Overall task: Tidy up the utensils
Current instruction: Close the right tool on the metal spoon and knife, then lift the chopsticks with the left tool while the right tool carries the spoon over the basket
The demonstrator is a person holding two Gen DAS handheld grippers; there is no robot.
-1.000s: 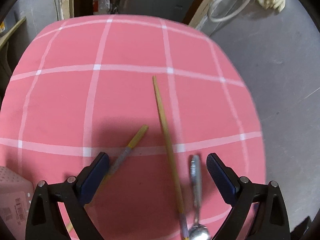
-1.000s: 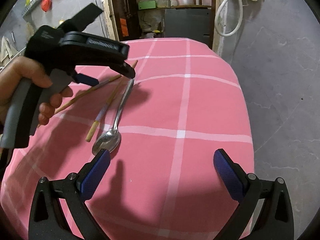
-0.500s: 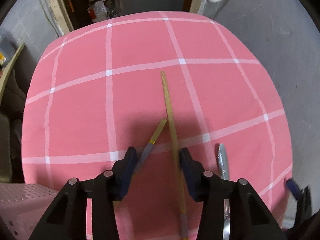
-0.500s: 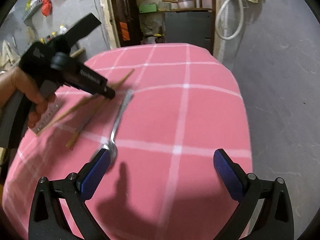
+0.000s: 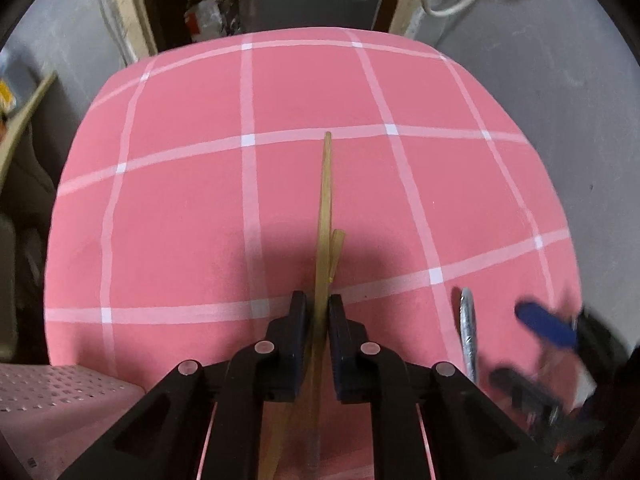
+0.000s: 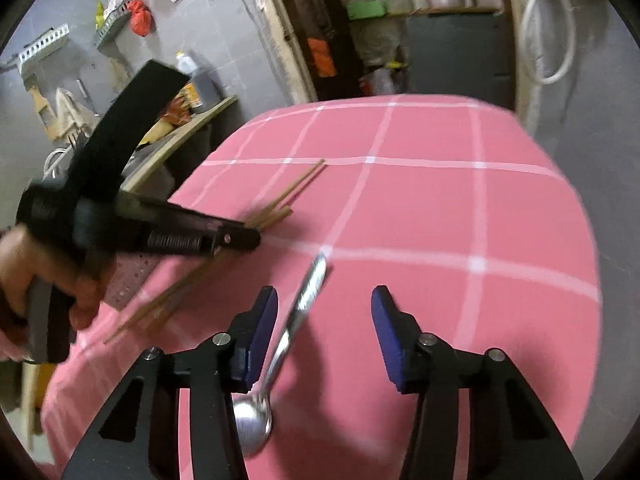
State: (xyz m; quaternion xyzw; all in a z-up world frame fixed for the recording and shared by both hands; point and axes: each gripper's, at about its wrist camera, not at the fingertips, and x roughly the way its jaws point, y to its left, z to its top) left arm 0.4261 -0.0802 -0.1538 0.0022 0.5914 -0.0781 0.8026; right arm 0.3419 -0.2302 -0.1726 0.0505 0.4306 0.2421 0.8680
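Observation:
Two wooden chopsticks (image 5: 325, 208) lie together on the pink checked tablecloth (image 5: 192, 216). My left gripper (image 5: 318, 312) is shut on them near their middle; they also show in the right wrist view (image 6: 288, 196), with the left gripper (image 6: 248, 238) clamped on them. A metal spoon (image 6: 298, 316) lies on the cloth, bowl toward me. My right gripper (image 6: 324, 332) is open and straddles the spoon's handle, the left pad close beside it. The spoon's handle (image 5: 467, 328) and the blurred right gripper (image 5: 544, 326) show at the right of the left wrist view.
A pink perforated basket (image 5: 60, 396) stands at the table's near left corner. Grey floor lies past the table's right edge (image 6: 624, 240). A cluttered doorway and shelves are behind the table's far edge (image 6: 360, 40). A wooden shelf with bottles (image 6: 192, 96) is at the left.
My left gripper has closed on the two chopsticks, drawing them together. My right gripper has moved left over the spoon and its jaws have narrowed around the handle.

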